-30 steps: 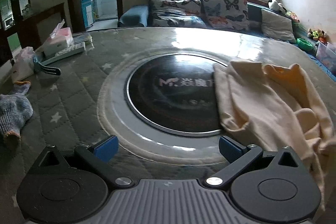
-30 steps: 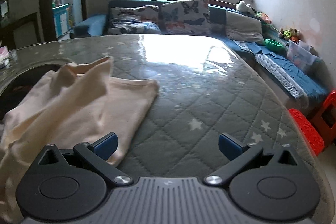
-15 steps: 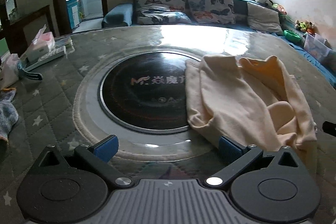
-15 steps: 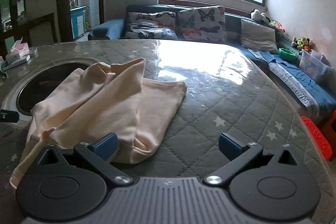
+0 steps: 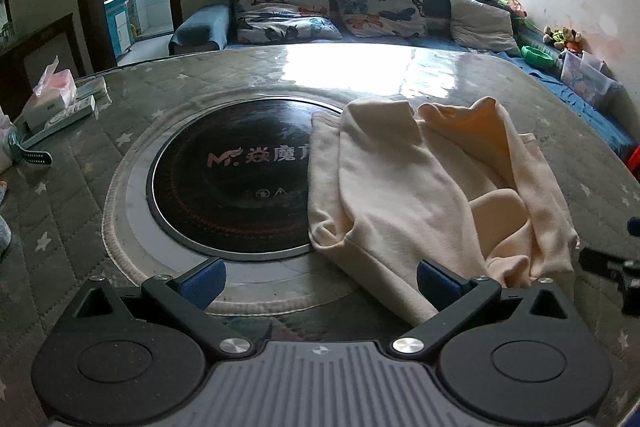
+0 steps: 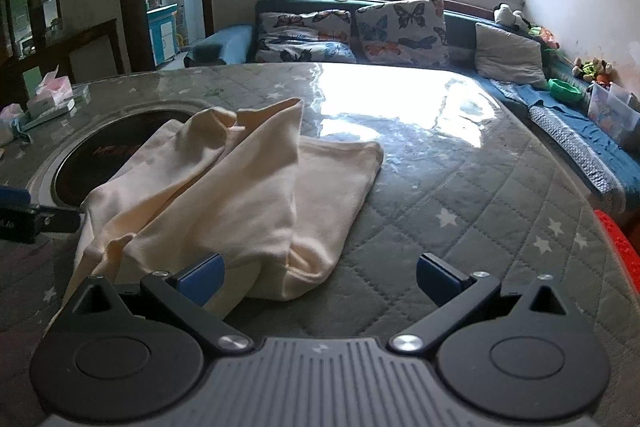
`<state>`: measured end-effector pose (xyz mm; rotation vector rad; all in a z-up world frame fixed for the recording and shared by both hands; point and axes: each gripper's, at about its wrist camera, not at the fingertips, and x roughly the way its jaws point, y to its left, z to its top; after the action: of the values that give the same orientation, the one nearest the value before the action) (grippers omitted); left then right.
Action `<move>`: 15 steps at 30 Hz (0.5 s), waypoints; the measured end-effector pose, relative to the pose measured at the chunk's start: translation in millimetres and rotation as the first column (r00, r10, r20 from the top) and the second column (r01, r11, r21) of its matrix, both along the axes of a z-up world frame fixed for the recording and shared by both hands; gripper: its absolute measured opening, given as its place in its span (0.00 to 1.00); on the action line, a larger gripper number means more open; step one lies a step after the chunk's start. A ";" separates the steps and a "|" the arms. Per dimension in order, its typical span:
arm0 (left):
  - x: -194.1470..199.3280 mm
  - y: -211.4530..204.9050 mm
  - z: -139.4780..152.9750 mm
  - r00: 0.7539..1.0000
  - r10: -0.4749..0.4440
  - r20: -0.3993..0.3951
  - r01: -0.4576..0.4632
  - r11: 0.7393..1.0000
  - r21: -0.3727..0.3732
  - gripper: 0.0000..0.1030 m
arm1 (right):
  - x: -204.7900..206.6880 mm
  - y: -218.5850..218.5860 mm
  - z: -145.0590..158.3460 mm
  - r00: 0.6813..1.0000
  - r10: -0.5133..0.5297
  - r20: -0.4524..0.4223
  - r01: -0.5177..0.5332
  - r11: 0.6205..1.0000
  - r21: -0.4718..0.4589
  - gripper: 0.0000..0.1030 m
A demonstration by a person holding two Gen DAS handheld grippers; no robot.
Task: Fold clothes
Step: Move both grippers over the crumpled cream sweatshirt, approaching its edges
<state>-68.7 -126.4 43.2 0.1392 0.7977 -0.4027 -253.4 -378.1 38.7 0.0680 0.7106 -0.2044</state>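
A cream garment lies crumpled on the quilted grey table cover, its left edge over the round black hotplate. It also shows in the right wrist view, left of centre. My left gripper is open and empty, its right fingertip at the garment's near hem. My right gripper is open and empty, its left fingertip just over the garment's near edge. Each gripper shows at the other view's edge.
A tissue box and remote lie at the table's far left. A sofa with butterfly pillows stands behind the table. A red stool sits off the table's right edge.
Both grippers have moved toward the garment: it has shifted toward the centre of each view, and now each gripper's inner fingertip reaches its near edge.
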 end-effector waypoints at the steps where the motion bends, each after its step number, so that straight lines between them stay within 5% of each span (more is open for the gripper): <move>1: -0.4 0.2 -0.1 1.000 0.005 -0.005 -0.005 1.000 0.000 1.00 | -0.4 1.7 -0.8 1.000 -0.002 -0.006 0.002 1.000 -0.002 1.00; 15: -28.8 4.6 1.3 1.000 -0.005 -0.009 0.005 0.999 0.037 1.00 | -23.1 29.2 -2.6 0.999 0.016 -0.035 -0.014 0.999 0.046 1.00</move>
<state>-97.6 -121.8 44.5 0.1741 0.8139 -0.3935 -276.4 -349.0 36.0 0.1029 0.7505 -0.1753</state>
